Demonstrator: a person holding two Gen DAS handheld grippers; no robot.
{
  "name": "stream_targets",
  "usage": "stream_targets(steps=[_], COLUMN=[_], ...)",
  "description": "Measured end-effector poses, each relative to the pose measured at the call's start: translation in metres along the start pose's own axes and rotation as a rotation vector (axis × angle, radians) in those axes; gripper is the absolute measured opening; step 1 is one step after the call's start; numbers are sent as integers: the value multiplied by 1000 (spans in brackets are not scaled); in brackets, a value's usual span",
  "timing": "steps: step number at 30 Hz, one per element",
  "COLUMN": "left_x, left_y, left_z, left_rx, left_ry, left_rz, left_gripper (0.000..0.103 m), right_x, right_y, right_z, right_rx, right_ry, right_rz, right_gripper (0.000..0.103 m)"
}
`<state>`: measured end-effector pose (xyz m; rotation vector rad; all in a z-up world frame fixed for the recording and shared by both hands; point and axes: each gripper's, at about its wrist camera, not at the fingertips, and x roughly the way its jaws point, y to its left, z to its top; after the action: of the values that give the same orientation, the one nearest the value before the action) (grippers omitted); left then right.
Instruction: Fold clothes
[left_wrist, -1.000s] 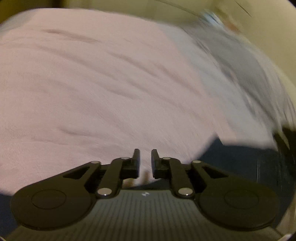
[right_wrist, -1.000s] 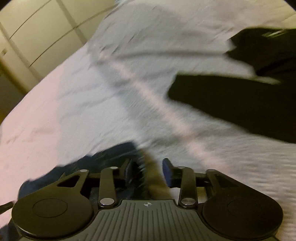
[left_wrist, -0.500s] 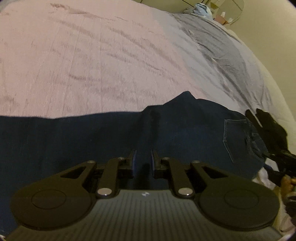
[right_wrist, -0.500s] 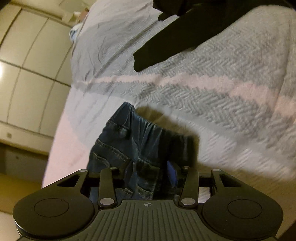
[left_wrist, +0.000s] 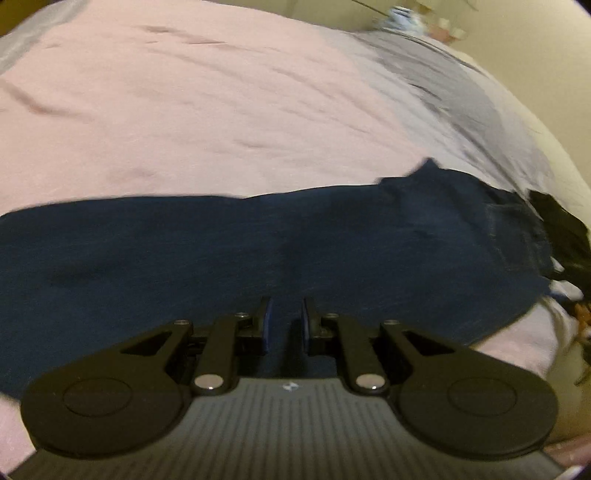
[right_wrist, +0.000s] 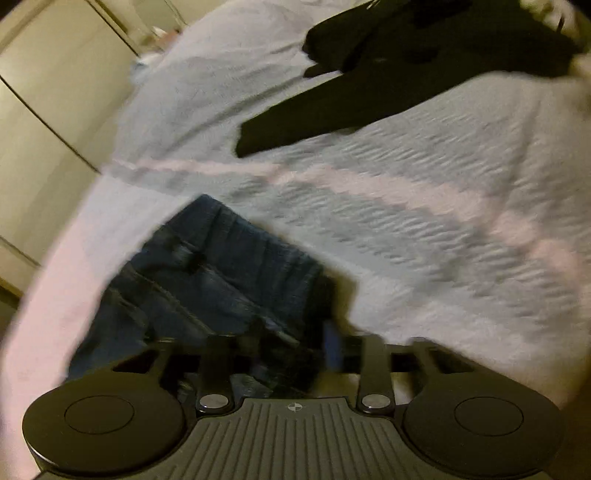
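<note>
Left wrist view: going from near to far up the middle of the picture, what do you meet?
left gripper → dark blue jeans laid across the view → pink bedspread → grey blanket at the far right end → blurred small items by the wall.

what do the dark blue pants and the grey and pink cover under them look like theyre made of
Dark blue pants: most likely denim, matte, with lighter seam stitching and faded wear near a patch pocket.
Cover: a woven or knitted textile, matte, with a raised zigzag rib across its grey and pink bands. The fibre cannot be told, and blur softens the detail.
</note>
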<state>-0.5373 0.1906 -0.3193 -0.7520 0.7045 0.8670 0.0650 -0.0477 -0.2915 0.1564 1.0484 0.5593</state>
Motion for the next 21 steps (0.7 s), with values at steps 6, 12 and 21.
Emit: stream_targets(steps=[6, 12, 21], left_x=[-7, 27, 7], left_y=[-35, -42, -3], left_z=[-19, -50, -60], left_rx=[5, 152, 118], left_ry=[-81, -182, -341], left_rz=[20, 43, 30], left_gripper=[11, 3, 6], right_x=[-45, 16, -11], right_y=[63, 51, 45], right_z=[-52, -111, -131], right_rx=[-549, -900, -781], right_ry=[-241, -190, -374], right_rz=[-10, 62, 193], right_gripper=[57, 57, 57])
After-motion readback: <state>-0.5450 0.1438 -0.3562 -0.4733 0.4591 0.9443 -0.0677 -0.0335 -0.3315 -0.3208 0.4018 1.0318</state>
